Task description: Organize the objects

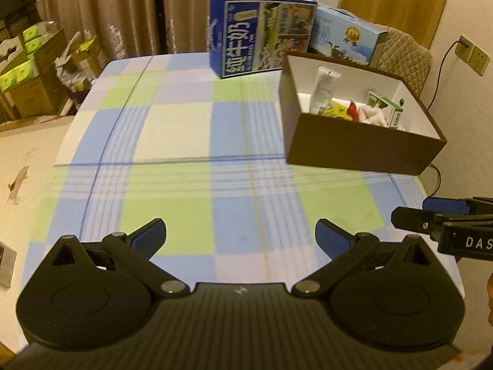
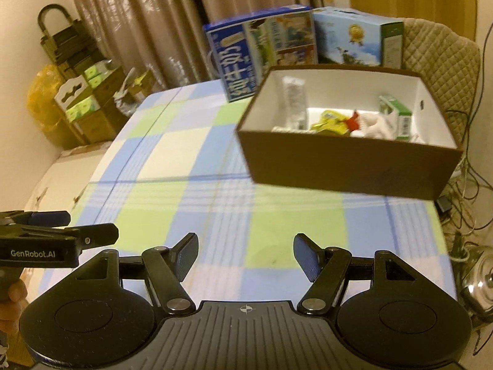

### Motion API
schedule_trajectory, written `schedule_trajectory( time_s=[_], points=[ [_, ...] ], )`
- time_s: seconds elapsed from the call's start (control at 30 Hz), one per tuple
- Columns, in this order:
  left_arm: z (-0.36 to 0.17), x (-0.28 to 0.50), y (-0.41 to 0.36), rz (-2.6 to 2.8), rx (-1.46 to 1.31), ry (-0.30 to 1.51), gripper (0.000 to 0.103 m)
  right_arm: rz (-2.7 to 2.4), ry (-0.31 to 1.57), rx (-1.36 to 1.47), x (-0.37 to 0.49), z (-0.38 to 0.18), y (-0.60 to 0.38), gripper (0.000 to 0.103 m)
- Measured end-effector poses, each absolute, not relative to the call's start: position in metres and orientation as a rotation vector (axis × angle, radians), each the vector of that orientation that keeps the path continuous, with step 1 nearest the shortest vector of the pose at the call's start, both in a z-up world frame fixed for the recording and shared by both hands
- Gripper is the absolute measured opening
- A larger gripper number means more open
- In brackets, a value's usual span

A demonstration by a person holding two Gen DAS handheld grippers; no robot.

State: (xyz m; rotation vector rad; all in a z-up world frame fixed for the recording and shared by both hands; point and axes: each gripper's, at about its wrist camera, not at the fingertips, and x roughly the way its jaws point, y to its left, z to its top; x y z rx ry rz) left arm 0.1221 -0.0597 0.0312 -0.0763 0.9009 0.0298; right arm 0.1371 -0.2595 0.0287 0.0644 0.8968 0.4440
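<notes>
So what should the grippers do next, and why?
Probably just draw both grippers back and stop. The left gripper and right gripper are open and hold nothing. The small things, a tube, a yellow packet and a green carton, already lie inside the brown box. The checked tablecloth in front of it shows nothing loose to pick up.

table [image 1: 172, 129]: open box [image 1: 363, 151] on its right side | in box: tube [image 1: 323, 89] leaning on left wall, packet [image 1: 337, 111] and cloth [image 1: 372, 115] in the middle, small carton [image 1: 385, 108] at right | behind box: two milk cartons side by side [image 1: 262, 34] [image 1: 348, 37] | chair [image 1: 403, 52] behind those | stacked boxes [image 1: 27, 71] on floor, left of table
</notes>
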Motion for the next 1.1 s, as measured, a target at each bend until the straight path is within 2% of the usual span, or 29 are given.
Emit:
schedule_trajectory(
  time_s=[0.47,1.1],
  points=[
    [0.025,0.066,-0.013,0.051,-0.087,0.915,0.102,0.482,0.917,0.037,0.089,0.019,-0.209,0.066],
    [0.025,0.048,0.018,0.071,-0.096,0.908,0.102,0.506,0.918,0.005,0.077,0.017,-0.175,0.066]
  ],
)
